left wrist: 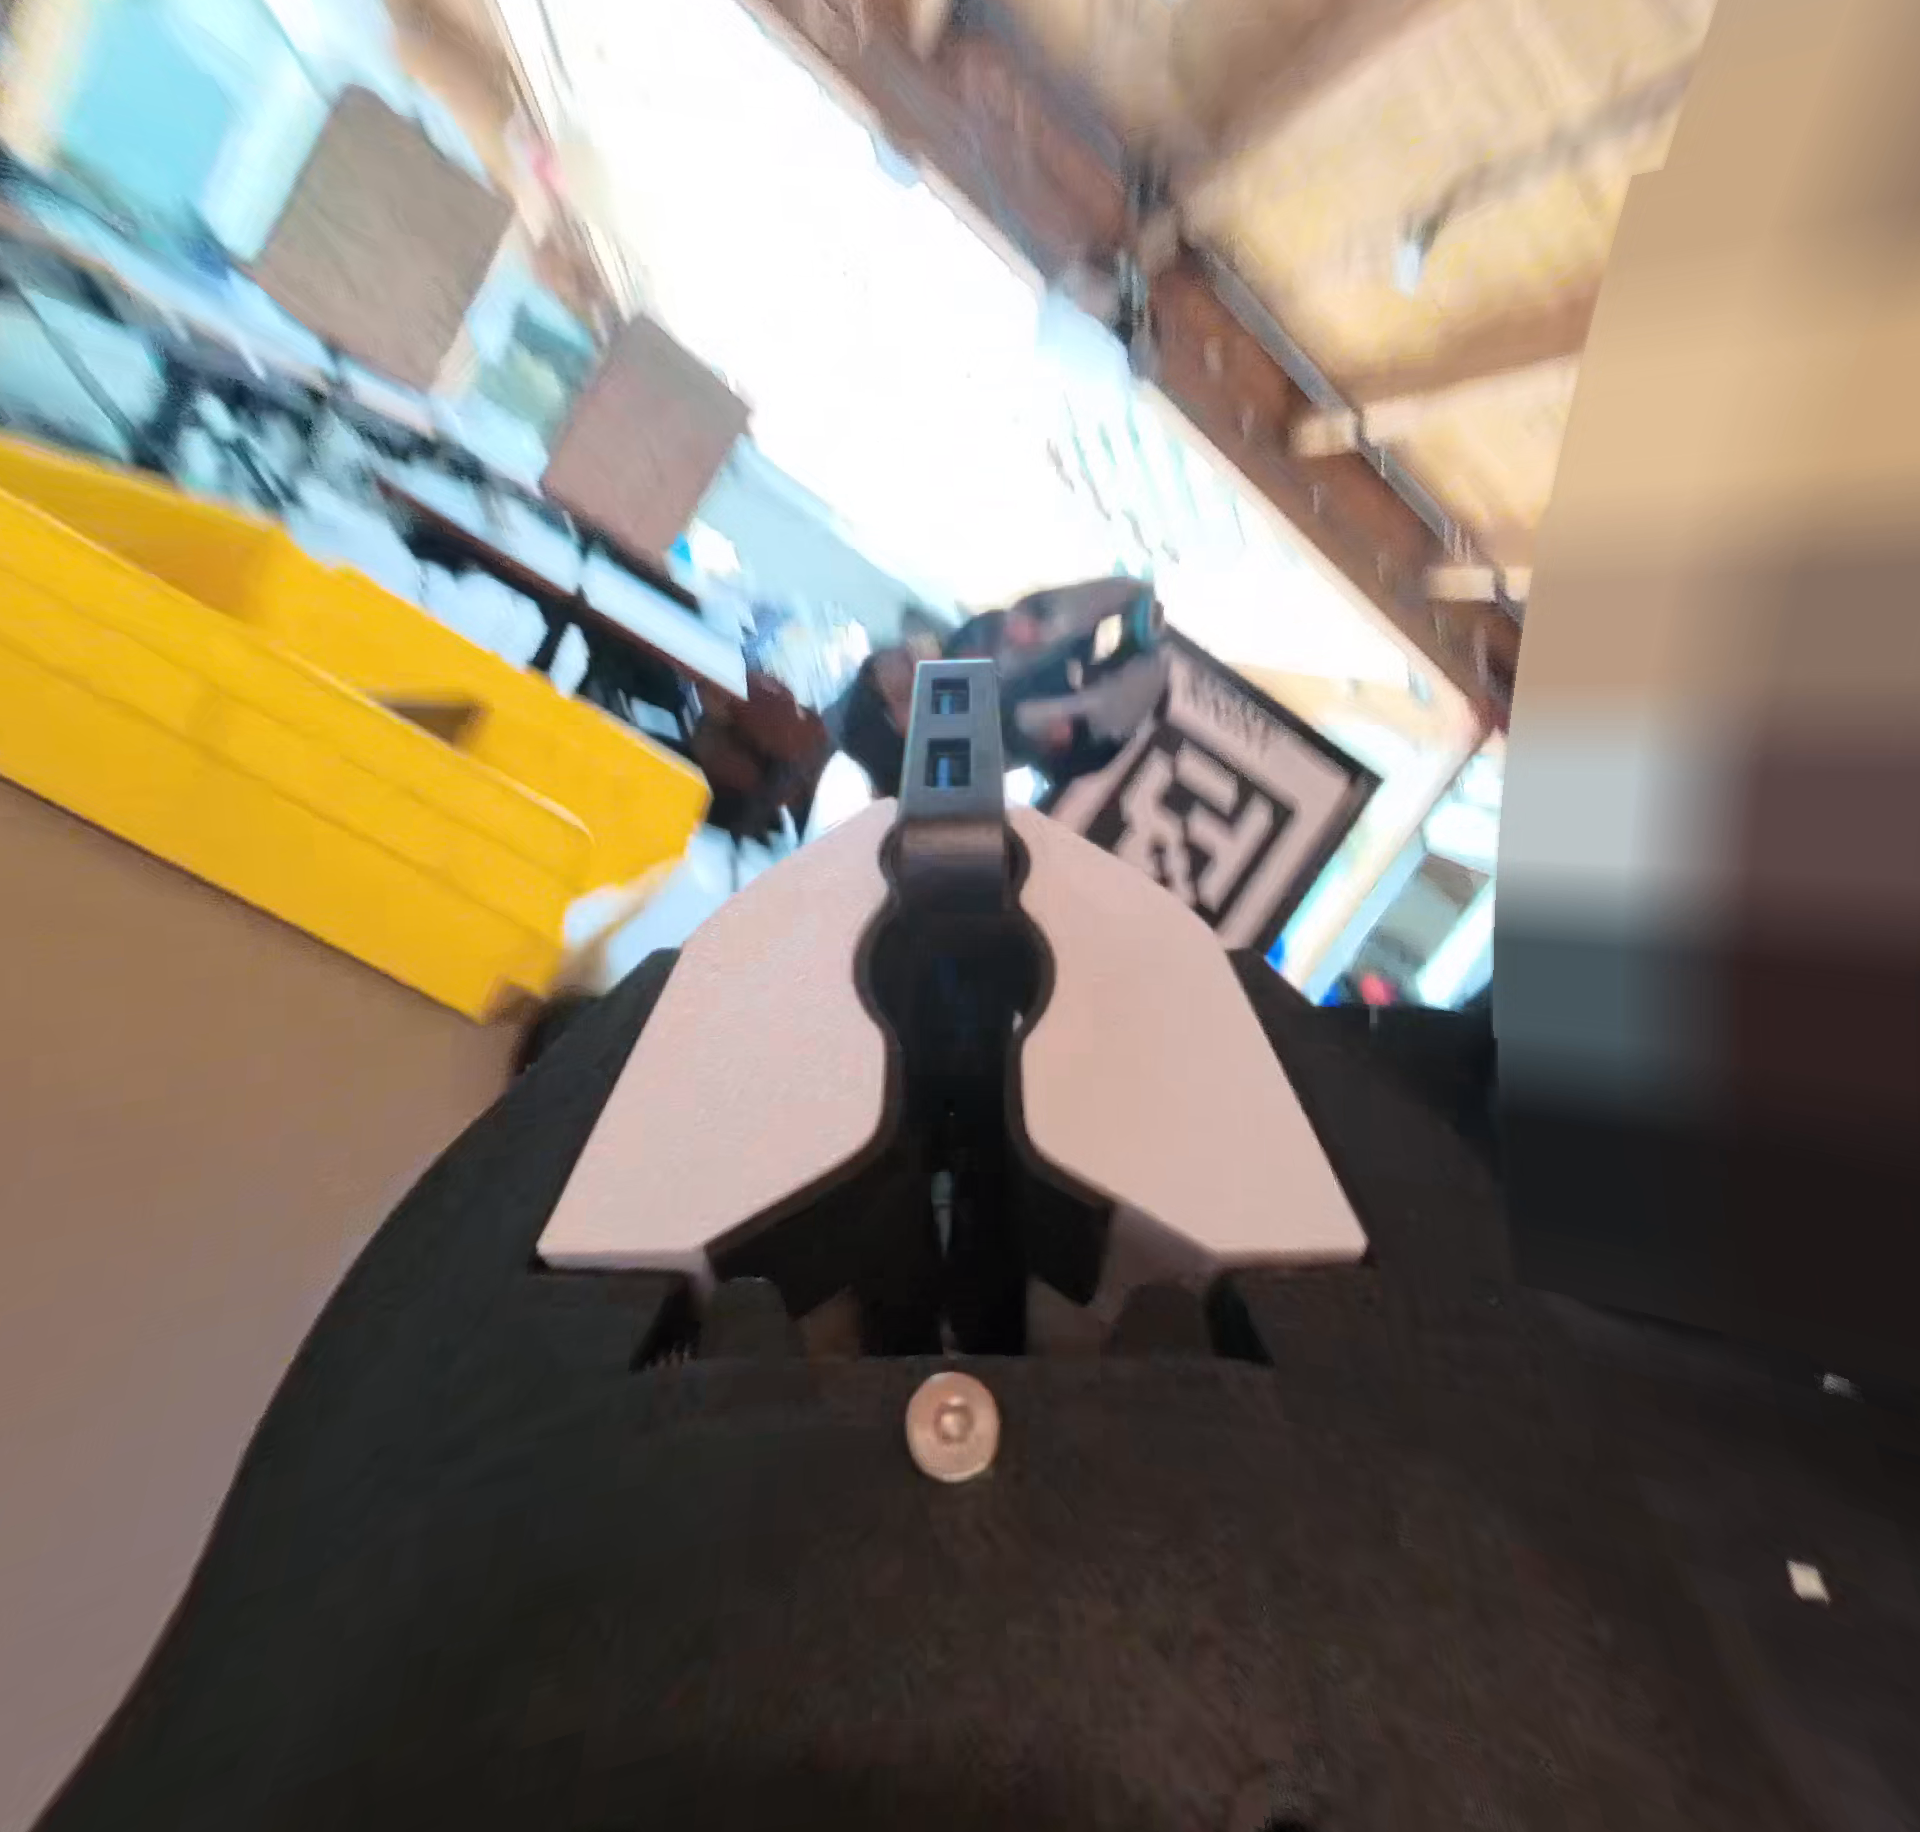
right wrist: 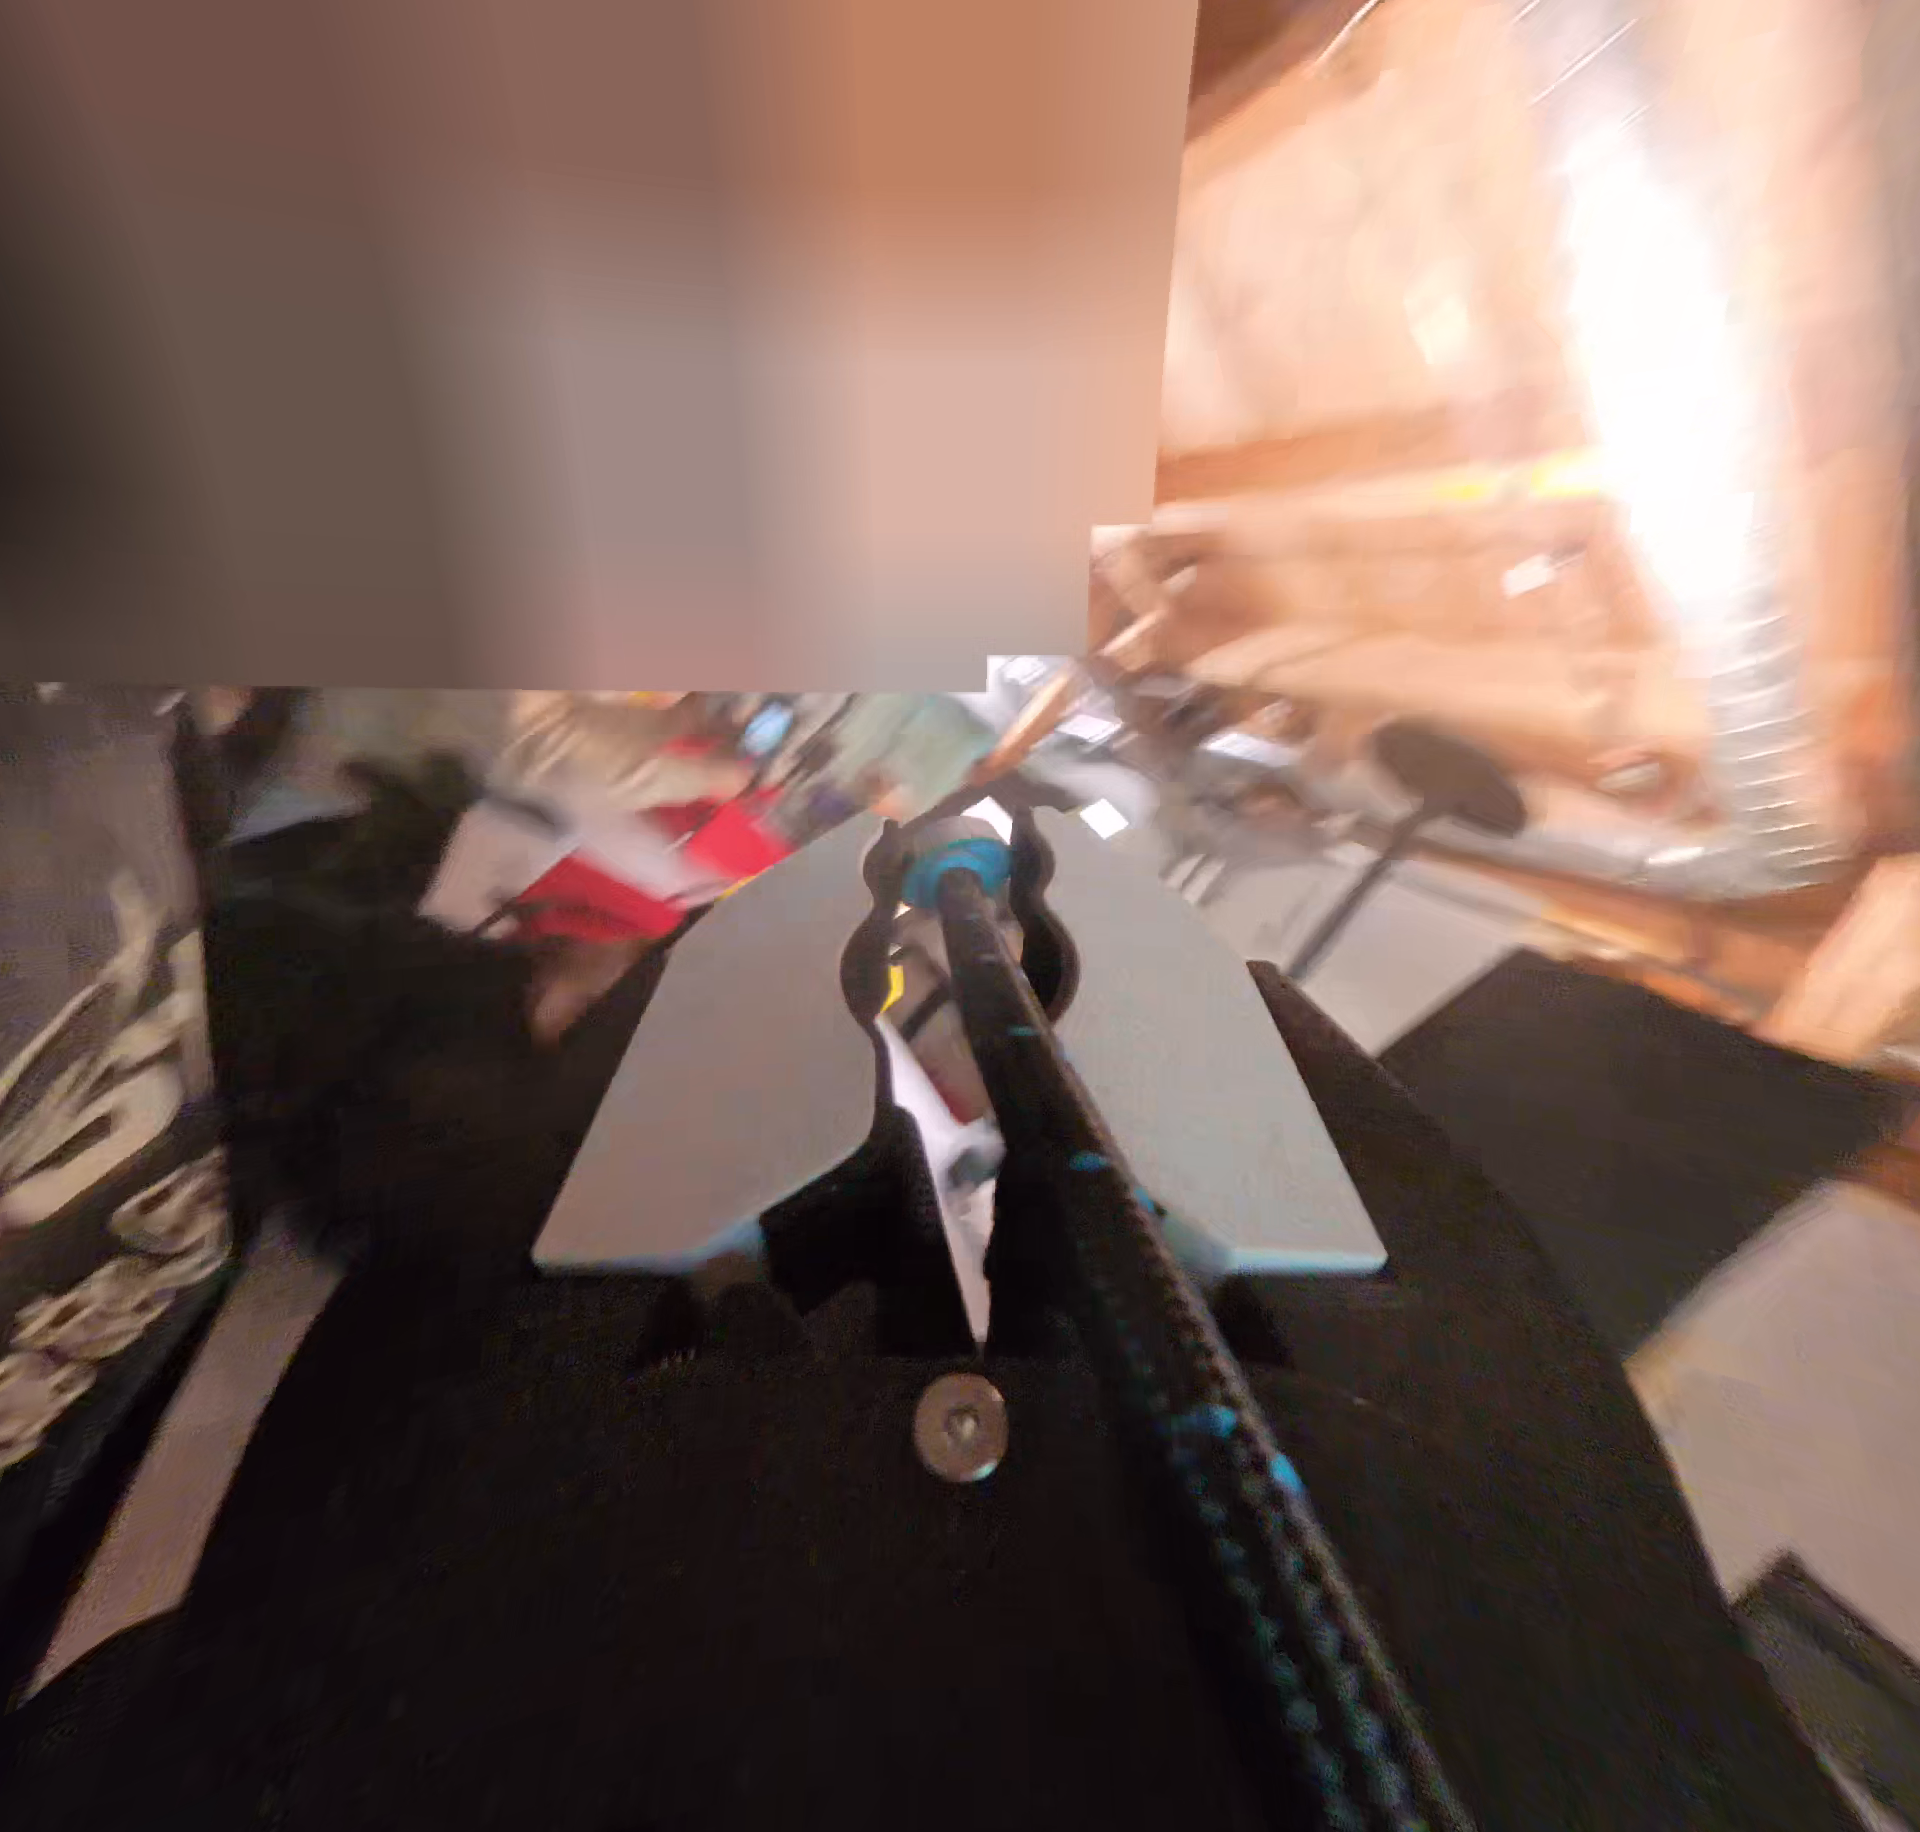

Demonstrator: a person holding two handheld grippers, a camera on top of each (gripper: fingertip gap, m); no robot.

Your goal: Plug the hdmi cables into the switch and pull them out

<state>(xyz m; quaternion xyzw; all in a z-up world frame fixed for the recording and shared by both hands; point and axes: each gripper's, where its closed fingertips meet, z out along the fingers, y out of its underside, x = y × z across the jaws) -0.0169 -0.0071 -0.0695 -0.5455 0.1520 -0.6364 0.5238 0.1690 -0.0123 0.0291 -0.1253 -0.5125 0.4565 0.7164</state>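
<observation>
In the left wrist view my left gripper (left wrist: 951, 826) is shut on a small black switch box (left wrist: 951, 733). The switch stands on end between the fingertips and shows two rectangular ports facing the camera. The gripper is lifted and tilted upward. In the right wrist view my right gripper (right wrist: 951, 863) is shut on an HDMI cable's plug end, which has a blue collar (right wrist: 956, 863). The black braided cable with blue flecks (right wrist: 1143, 1263) runs back over the gripper toward the camera. The plug tip is hidden beyond the fingertips. The right gripper (left wrist: 1081, 660) shows blurred behind the switch.
A yellow plastic bin (left wrist: 312, 743) lies at the left beside a brown table surface (left wrist: 208, 1107). A black-and-white marker board (left wrist: 1226, 816) stands behind the switch. Red boxes (right wrist: 623, 878) and a black stand (right wrist: 1444, 795) show blurred in the right wrist view. Both views are motion-blurred.
</observation>
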